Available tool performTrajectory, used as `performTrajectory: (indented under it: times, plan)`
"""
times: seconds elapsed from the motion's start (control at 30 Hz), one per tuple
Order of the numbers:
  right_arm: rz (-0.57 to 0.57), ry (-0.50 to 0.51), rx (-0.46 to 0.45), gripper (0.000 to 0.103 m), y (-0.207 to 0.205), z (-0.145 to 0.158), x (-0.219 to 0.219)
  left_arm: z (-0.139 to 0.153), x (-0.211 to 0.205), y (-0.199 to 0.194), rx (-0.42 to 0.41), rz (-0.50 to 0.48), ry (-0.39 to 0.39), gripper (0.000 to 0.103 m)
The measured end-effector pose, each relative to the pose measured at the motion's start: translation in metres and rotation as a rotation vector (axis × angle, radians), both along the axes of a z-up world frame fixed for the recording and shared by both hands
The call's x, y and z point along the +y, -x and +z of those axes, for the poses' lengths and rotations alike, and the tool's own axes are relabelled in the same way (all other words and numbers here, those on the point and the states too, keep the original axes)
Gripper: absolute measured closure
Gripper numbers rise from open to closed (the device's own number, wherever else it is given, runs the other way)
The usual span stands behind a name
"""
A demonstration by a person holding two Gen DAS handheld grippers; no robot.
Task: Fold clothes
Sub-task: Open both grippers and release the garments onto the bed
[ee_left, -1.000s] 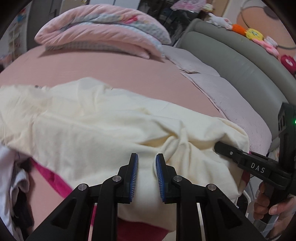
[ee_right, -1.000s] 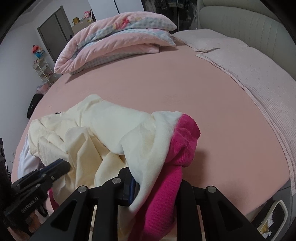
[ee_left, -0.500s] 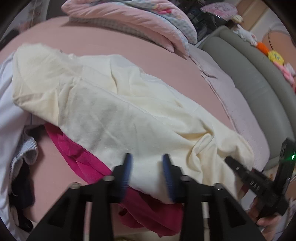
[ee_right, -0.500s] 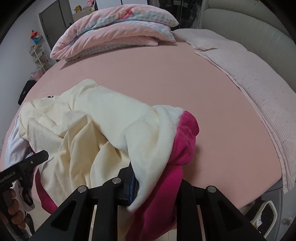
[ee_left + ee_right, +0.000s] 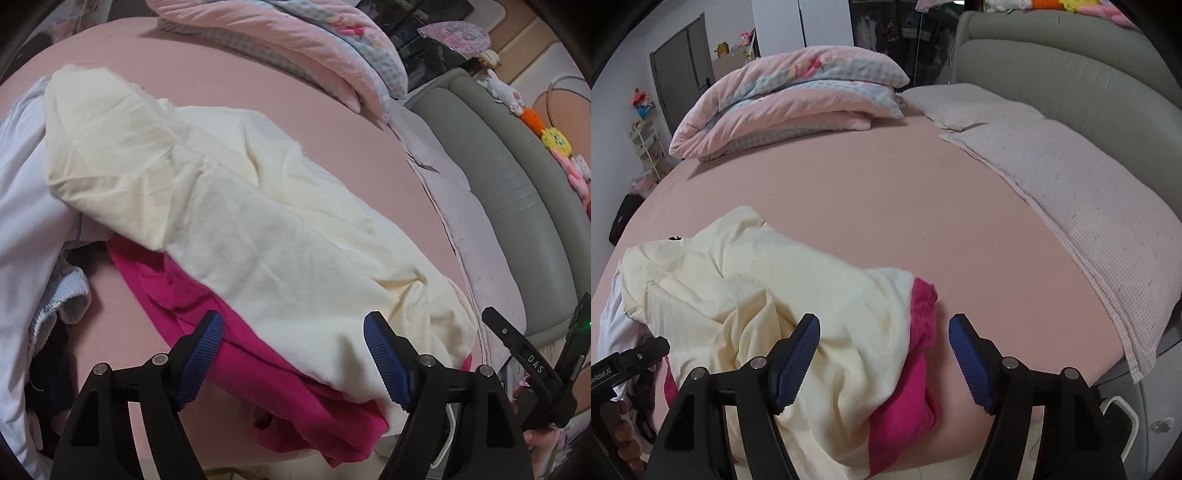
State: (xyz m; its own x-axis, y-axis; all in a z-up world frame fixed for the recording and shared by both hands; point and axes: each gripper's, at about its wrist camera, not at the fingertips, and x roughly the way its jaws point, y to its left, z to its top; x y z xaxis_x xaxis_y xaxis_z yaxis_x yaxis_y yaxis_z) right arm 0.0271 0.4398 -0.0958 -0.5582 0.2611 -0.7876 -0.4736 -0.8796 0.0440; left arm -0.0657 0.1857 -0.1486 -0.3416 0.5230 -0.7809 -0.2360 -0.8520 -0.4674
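A crumpled cream garment (image 5: 258, 206) (image 5: 746, 295) lies on the near edge of the pink bed, draped over a magenta garment (image 5: 288, 391) (image 5: 908, 391). My left gripper (image 5: 293, 354) stands open above both garments, its blue pads (image 5: 203, 350) wide apart with nothing between them. My right gripper (image 5: 882, 354) is open too, straddling the cream and magenta cloth without pinching it. The right tool (image 5: 535, 369) shows at the right of the left wrist view, the left tool (image 5: 624, 365) at the lower left of the right wrist view.
White and dark clothes (image 5: 26, 192) are heaped to the left. A folded pink quilt (image 5: 790, 99) sits at the far side of the bed (image 5: 886, 206). A pale blanket (image 5: 1082, 199) lies along the grey headboard (image 5: 1071, 74), with plush toys (image 5: 554, 140) on top.
Both grippers have opened wide. The right one let go of the cream and magenta cloth, which now lies on the bed. The left gripper pulled back and tilted down over the pile.
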Motion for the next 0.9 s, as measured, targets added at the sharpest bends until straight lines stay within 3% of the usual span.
performTrajectory:
  times: [0.1,0.53,0.9]
  plan:
    - [0.004,-0.02,0.004,0.031,0.004,0.006,0.0,-0.001,-0.007,0.004,-0.004,0.025,0.003,0.026]
    - [0.217,-0.014,0.003,0.031,0.067,0.02,-0.032,0.008,-0.05,0.025,0.026,0.16,0.003,0.025]
    - [0.356,-0.067,-0.12,0.031,0.144,0.017,-0.047,0.028,-0.074,0.052,0.09,0.204,0.084,0.025]
